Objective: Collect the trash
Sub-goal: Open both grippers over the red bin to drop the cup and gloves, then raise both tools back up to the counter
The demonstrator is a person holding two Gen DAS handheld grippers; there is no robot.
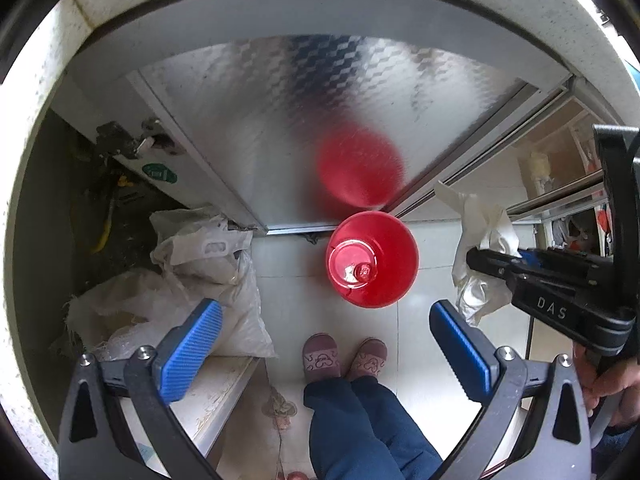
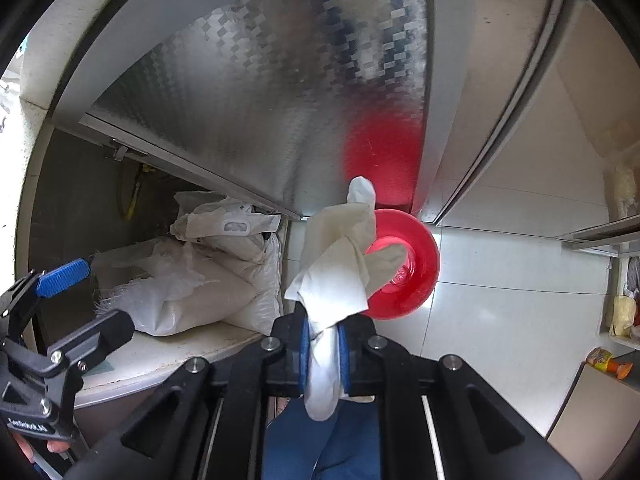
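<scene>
The right gripper (image 2: 324, 350) pinches a crumpled white tissue (image 2: 340, 264) above the floor, just at 9 o'clock of the red bin (image 2: 416, 276), while the left gripper (image 1: 326, 354) hangs wide and empty; I judge that a release here could send the drifting tissue onto the tiles.

One red bin (image 1: 372, 260), two sacks (image 1: 200, 280), one tissue (image 2: 340, 264)
</scene>
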